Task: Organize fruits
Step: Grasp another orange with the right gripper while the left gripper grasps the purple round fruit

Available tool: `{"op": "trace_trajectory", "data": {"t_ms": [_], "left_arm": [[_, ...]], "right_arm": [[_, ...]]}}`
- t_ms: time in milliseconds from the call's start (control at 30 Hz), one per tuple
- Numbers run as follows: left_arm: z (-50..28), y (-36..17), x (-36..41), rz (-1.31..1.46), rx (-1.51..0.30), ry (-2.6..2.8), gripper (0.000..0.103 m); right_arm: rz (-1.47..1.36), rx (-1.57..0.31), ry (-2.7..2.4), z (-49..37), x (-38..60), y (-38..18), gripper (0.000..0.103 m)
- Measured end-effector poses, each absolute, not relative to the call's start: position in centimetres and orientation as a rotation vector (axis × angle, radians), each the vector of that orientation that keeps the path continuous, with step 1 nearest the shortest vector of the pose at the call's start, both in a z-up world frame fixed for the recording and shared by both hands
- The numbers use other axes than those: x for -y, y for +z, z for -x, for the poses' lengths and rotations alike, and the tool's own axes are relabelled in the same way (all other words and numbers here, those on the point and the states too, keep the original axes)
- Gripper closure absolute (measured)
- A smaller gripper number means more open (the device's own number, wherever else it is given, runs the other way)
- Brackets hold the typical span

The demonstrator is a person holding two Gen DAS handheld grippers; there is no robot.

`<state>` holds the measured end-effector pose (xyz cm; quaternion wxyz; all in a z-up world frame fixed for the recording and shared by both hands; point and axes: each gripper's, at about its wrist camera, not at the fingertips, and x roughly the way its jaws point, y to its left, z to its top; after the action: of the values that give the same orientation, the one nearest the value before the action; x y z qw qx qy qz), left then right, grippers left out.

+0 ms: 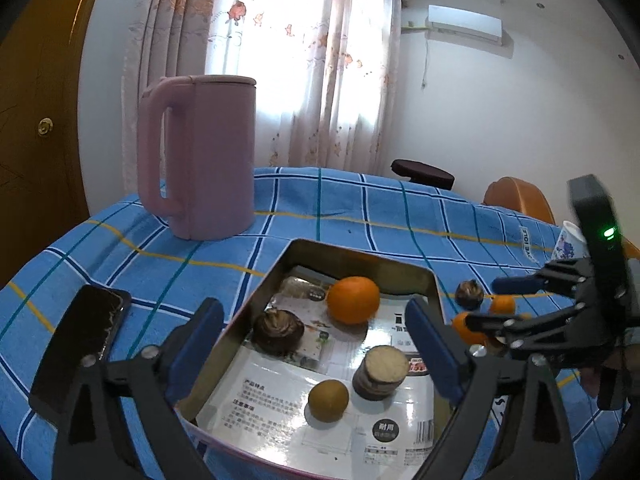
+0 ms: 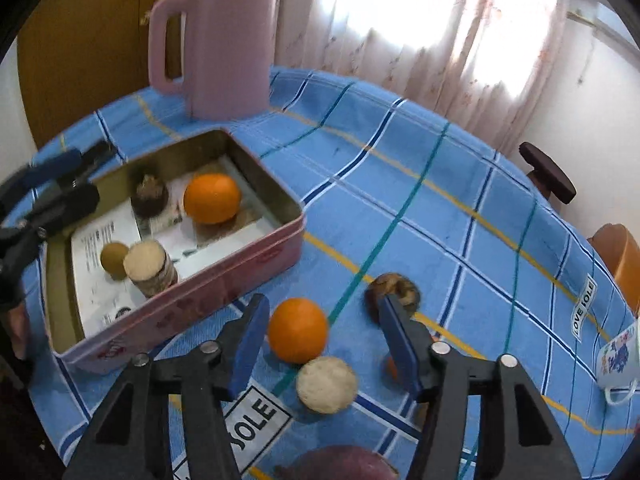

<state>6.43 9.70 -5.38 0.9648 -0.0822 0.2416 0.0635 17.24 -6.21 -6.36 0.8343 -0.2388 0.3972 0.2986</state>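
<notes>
Tin [image 2: 256, 268] holds orange [image 2: 212, 198], three other pieces

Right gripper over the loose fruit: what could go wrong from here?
1. The right gripper, open, has the orange and a pale round piece touching between its fingers; closing may catch both.
2. The orange is round and may roll away.
3. The left gripper hovers over the tin, possibly blocking the drop.

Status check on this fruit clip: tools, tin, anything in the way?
Left tool open over tin, empty. Right tool open around loose orange, not gripping. Four items in tin. Nothing blocking.
</notes>
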Motion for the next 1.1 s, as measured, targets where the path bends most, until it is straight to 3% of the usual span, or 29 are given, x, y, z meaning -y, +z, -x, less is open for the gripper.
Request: {"op": "trace_trajectory", "data": {"t_ms": [67, 167, 600, 1100], "left_arm": [[-6.4, -5.4, -9.5, 0.162, -0.492, 0.123, 0.009], [-6.3, -5.4, -9.0, 0.16, -0.493, 0.111, 0.009], [-6.0, -4.5, -2.9, 0.09, -0.491, -0.025, 0.009], [-8.4, -6.1, 8.2, 0.035, -0.604, -0.237, 0.01]], "right_arm": [[0.519, -0.884, 0.643, -17.7, 5.6, -7.2, 0.051], [0.503, -0.899, 0.664, -18.0, 5.6, -7.3, 0.067], [0.211, -0.666, 0.563, -14.2, 16.1, -1.7, 0.068], [0.07, -0.662, 0.414, -11.3, 25.3, -5.2, 0.068]]}}
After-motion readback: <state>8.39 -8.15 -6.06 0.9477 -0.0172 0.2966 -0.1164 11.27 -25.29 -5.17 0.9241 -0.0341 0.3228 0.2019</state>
